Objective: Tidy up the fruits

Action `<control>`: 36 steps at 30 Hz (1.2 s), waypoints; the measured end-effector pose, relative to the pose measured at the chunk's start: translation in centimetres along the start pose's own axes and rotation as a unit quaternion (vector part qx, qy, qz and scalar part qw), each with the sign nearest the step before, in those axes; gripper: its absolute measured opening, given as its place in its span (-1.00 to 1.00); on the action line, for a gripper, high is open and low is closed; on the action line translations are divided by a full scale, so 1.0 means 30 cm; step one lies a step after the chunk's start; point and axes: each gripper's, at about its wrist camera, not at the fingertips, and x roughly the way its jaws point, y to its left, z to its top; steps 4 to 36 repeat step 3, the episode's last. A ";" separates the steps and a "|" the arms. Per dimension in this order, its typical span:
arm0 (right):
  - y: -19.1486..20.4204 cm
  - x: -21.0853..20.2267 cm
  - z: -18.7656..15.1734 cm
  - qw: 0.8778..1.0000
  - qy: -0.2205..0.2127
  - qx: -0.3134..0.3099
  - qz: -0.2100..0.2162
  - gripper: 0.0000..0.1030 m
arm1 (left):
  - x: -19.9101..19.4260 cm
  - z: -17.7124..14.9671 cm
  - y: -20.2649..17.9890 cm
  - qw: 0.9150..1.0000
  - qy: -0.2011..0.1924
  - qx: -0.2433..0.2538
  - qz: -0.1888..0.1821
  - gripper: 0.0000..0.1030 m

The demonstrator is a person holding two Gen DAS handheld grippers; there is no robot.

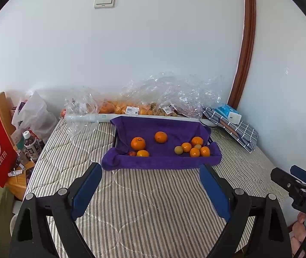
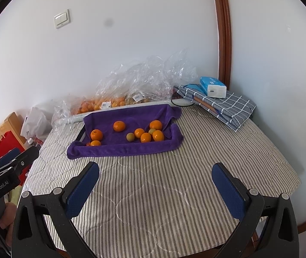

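Both tools wide, empty: left tool (image 1: 150, 172), right tool (image 2: 155, 172). Oranges (image 1: 138, 143) loose on towel (image 1: 163, 161); hard pinch may bruise, nudge may roll neighbours.

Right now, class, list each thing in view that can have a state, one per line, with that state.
left gripper: fingers open, empty
right gripper: fingers open, empty
purple towel: spread in a tray, edges draped over
oranges: loose on the towel, in two clusters
greenish fruit: lying among the oranges
clear plastic bags: crumpled, against the wall
tissue pack: lying on checked cloth, folded
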 end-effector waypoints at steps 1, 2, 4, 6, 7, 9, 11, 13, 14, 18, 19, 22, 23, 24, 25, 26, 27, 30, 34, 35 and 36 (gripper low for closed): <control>0.001 0.001 0.000 1.000 0.000 0.000 0.000 1.00 | -0.002 -0.001 0.001 1.000 -0.005 0.000 -0.001 0.79; 0.001 0.003 0.000 1.000 0.001 0.000 0.000 1.00 | -0.004 -0.001 0.001 1.000 -0.009 0.001 0.002 0.79; 0.001 0.005 0.000 1.000 0.001 0.001 0.000 1.00 | -0.003 -0.002 -0.002 1.000 -0.011 0.001 0.009 0.79; 0.001 0.005 0.000 1.000 0.001 0.001 0.000 1.00 | -0.003 -0.002 -0.002 1.000 -0.011 0.001 0.009 0.79; 0.001 0.005 0.000 1.000 0.001 0.001 0.000 1.00 | -0.003 -0.002 -0.002 1.000 -0.011 0.001 0.009 0.79; 0.001 0.005 0.000 1.000 0.001 0.001 0.000 1.00 | -0.003 -0.002 -0.002 1.000 -0.011 0.001 0.009 0.79; 0.001 0.005 0.000 1.000 0.001 0.001 0.000 1.00 | -0.003 -0.002 -0.002 1.000 -0.011 0.001 0.009 0.79; 0.001 0.005 0.000 1.000 0.001 0.001 0.000 1.00 | -0.003 -0.002 -0.002 1.000 -0.011 0.001 0.009 0.79; 0.001 0.005 0.000 1.000 0.001 0.001 0.000 1.00 | -0.003 -0.002 -0.002 1.000 -0.011 0.001 0.009 0.79; 0.001 0.005 0.000 1.000 0.001 0.001 0.000 1.00 | -0.003 -0.002 -0.002 1.000 -0.011 0.001 0.009 0.79; 0.001 0.005 0.000 1.000 0.001 0.001 0.000 1.00 | -0.003 -0.002 -0.002 1.000 -0.011 0.001 0.009 0.79; 0.001 0.005 0.000 1.000 0.001 0.001 0.000 1.00 | -0.003 -0.002 -0.002 1.000 -0.011 0.001 0.009 0.79; 0.001 0.005 0.000 1.000 0.001 0.001 0.000 1.00 | -0.003 -0.002 -0.002 1.000 -0.011 0.001 0.009 0.79; 0.001 0.005 0.000 1.000 0.001 0.001 0.000 1.00 | -0.003 -0.002 -0.002 1.000 -0.011 0.001 0.009 0.79; 0.001 0.005 0.000 1.000 0.001 0.001 0.000 1.00 | -0.003 -0.002 -0.002 1.000 -0.011 0.001 0.009 0.79; 0.001 0.005 0.000 1.000 0.001 0.001 0.000 1.00 | -0.003 -0.002 -0.002 1.000 -0.011 0.001 0.009 0.79; 0.001 0.005 0.000 1.000 0.001 0.001 0.000 1.00 | -0.003 -0.002 -0.002 1.000 -0.011 0.001 0.009 0.79; 0.001 0.005 0.000 1.000 0.001 0.001 0.000 1.00 | -0.003 -0.002 -0.002 1.000 -0.011 0.001 0.009 0.79; 0.001 0.005 0.000 1.000 0.001 0.001 0.000 1.00 | -0.003 -0.002 -0.002 1.000 -0.011 0.001 0.009 0.79; 0.001 0.005 0.000 1.000 0.001 0.001 0.000 1.00 | -0.003 -0.002 -0.002 1.000 -0.011 0.001 0.009 0.79; 0.001 0.005 0.000 1.000 0.001 0.001 0.000 1.00 | -0.003 -0.002 -0.002 1.000 -0.011 0.001 0.009 0.79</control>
